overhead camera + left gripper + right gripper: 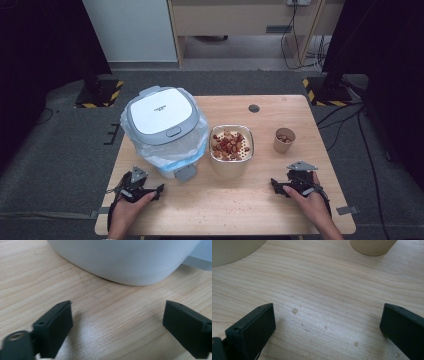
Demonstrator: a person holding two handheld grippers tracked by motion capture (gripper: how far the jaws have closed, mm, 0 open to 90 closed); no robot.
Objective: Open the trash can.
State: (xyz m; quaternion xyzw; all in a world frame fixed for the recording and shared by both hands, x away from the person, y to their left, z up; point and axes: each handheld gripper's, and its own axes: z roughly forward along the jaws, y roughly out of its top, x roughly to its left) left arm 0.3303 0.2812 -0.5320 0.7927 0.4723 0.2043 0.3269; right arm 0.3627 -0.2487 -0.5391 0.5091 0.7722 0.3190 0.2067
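Nuts are filling the metal bowl (pixel 231 145), which is sitting near the middle of the table (pixel 260 200) and serving as the landmark. Just left of the bowl, a white lidded bin (pixel 164 127) lined with a clear bag is standing, touching or nearly touching it. Right of the bowl, apart from it, a small paper cup (pixel 284 140) is holding a few nuts. Nearer the person and left of the bowl, the left claw (pixel 117 315) is resting on the table, gaping wide over bare wood. Nearer the person and right of the bowl, the right claw (pixel 327 320) is likewise lying wide, gripping nothing.
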